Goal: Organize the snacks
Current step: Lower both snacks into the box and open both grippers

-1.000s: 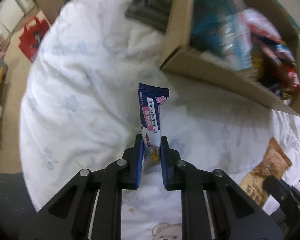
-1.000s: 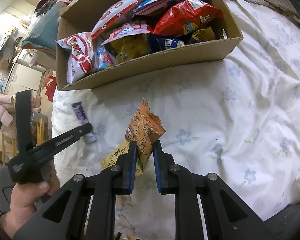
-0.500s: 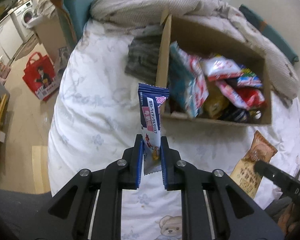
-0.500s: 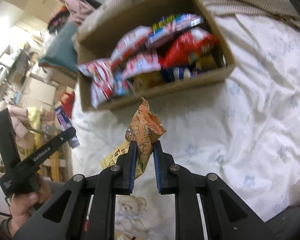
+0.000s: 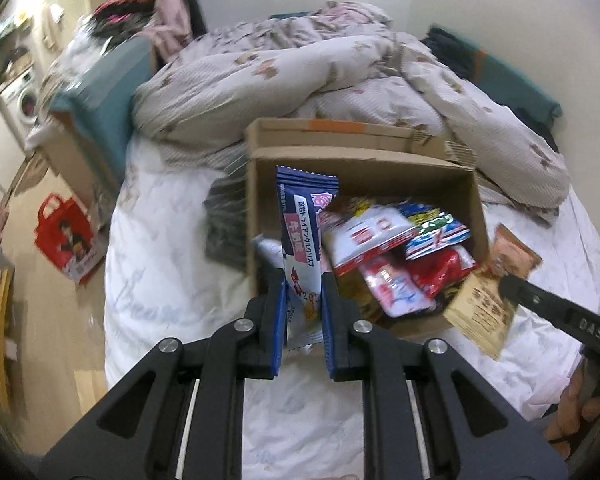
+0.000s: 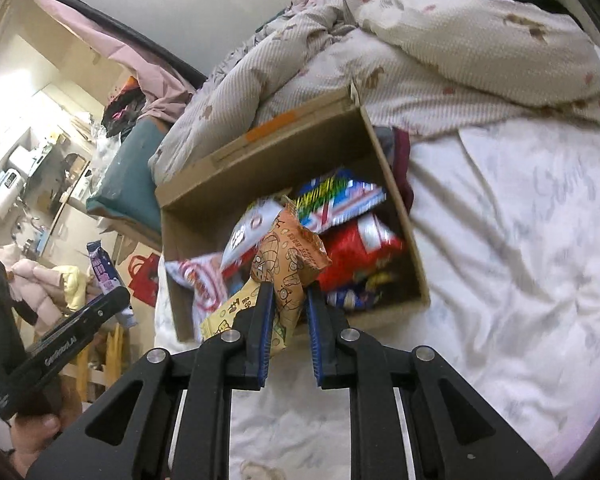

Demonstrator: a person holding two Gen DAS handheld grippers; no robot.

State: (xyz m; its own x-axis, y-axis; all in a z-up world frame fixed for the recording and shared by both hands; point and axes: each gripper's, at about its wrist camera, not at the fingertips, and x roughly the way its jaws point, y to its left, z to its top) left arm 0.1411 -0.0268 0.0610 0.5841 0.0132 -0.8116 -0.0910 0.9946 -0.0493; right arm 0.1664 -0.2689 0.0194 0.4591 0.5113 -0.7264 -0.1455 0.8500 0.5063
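Within the last second both claws had risen from low over the bed [image 5: 160, 304] to a spot above the near edge of the cardboard box [image 5: 256, 208], so the view that had shown mostly sheet now looked down into the box. The left claw [image 5: 303, 300] was clenched on the blue-and-white snack bar [image 5: 302, 232], held upright over the box's near-left corner. The right claw [image 6: 286, 308] was grasping the orange snack packet [image 6: 286, 264], with a yellow packet [image 6: 230, 310] beside its left finger, over the near wall. The box, already crowded with red and white bags [image 6: 356, 252], sat mid-bed before the rumpled duvet [image 5: 300, 68]. In my judgement both snacks were nearly placed, needing only release
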